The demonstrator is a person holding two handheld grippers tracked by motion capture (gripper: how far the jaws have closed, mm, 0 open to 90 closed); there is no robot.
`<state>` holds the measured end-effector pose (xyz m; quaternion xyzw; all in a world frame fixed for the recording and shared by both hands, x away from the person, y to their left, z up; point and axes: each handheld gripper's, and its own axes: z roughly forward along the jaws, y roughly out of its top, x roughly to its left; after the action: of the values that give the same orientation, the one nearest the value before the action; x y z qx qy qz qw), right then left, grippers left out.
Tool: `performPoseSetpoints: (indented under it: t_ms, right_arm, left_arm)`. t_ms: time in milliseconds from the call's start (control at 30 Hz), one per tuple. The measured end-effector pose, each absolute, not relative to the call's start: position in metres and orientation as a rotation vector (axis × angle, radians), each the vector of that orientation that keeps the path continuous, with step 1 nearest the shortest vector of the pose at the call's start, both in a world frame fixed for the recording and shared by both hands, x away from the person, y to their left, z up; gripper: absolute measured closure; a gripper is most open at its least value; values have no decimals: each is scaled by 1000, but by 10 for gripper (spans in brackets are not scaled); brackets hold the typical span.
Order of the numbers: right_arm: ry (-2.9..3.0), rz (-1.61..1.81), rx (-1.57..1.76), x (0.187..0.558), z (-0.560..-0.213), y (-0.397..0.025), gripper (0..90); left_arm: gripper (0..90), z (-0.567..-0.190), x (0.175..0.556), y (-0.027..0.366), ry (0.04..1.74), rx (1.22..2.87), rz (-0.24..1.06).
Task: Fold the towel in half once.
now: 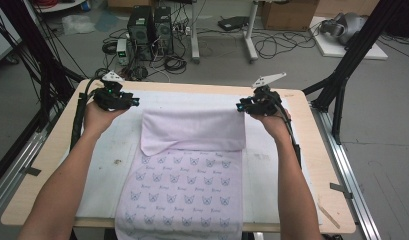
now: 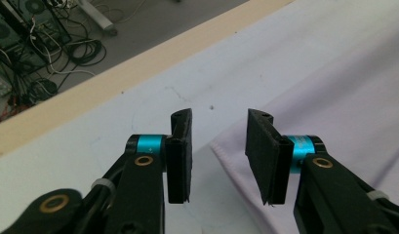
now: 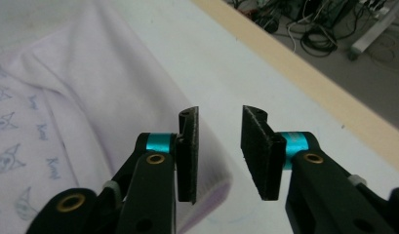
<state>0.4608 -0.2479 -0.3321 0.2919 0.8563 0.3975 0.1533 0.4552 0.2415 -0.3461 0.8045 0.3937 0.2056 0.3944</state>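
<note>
A pale lilac cloth (image 1: 187,175) printed with small cat faces lies down the middle of the table, its far end folded back toward me as a plain flap (image 1: 193,131). My left gripper (image 1: 134,102) hovers open at the fold's far left corner (image 2: 226,146), which lies between and under the jaws. My right gripper (image 1: 240,106) is open at the fold's far right corner (image 3: 211,187). Neither pair of jaws is closed on the fabric. In the right gripper view the printed side (image 3: 21,131) shows at left.
A white mat (image 1: 107,160) covers the wooden table (image 1: 52,150). Beyond the far edge are computer towers (image 1: 149,27), cables and desk legs on the floor. Black frame posts (image 1: 352,55) stand at both sides. A strip of tape (image 1: 328,215) lies near the right front corner.
</note>
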Motion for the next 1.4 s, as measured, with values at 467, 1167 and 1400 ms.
performPoseSetpoints:
  t_ms: [467,1167,1400]
  right_arm:
    - [2494,1183,881,414,-375,-260,577]
    - [2618,1159,938,396,-434,-257,569]
    - [2666,1161,893,393,-432,-252,763]
  left_arm:
    - [535,-385,404,251,888,2042,404]
    - [553,-422,370,218,617,2138,170]
    - [617,-434,373,208,657,2236,237]
